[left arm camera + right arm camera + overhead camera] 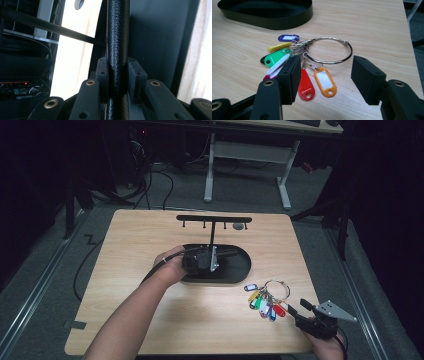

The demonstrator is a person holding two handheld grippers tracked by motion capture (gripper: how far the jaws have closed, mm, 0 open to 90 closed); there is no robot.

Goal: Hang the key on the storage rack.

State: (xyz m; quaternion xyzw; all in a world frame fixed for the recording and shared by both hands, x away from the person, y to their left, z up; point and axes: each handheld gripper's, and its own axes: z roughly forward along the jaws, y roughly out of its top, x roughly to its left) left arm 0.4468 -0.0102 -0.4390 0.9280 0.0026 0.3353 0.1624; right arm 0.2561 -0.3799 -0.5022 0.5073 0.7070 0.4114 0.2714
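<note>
While the left gripper (202, 261) sits over the black oval base (235, 270) of the stand, its jaws are clamped tight on the stand's upright post (117, 45). The left gripper view makes that pretty clear: the textured black post runs straight up between the two pads (102, 75) with no gap on either side. The left hand (172, 267) wraps the gripper body from the near-left side. Up top, the stand's crossbar (214, 219) spans left to right with a few little hooks hanging off it, and there's a small grey disc (239, 226) on the table (150, 310) just beside its right end.

Over near the front right corner of the table, the key ring (327, 50) lies flat on the wood, well apart from the stand's base. It's a big metal loop with a fan of plastic tags spread out toward the near-left: blue tag (288, 37), yellow tag (279, 46), green tag (274, 58), red tag (306, 87), orange tag (325, 82), plus a white one and a couple I can't make out properly.

The right gripper (325, 80) is low over the table just on the near side of the tags, jaws wide apart and holding nothing. In the right gripper view the orange and red tags sit between the two pads, with the left pad (290, 77) covering part of the bunch. Can't tell whether it's actually touching any tag.
</note>
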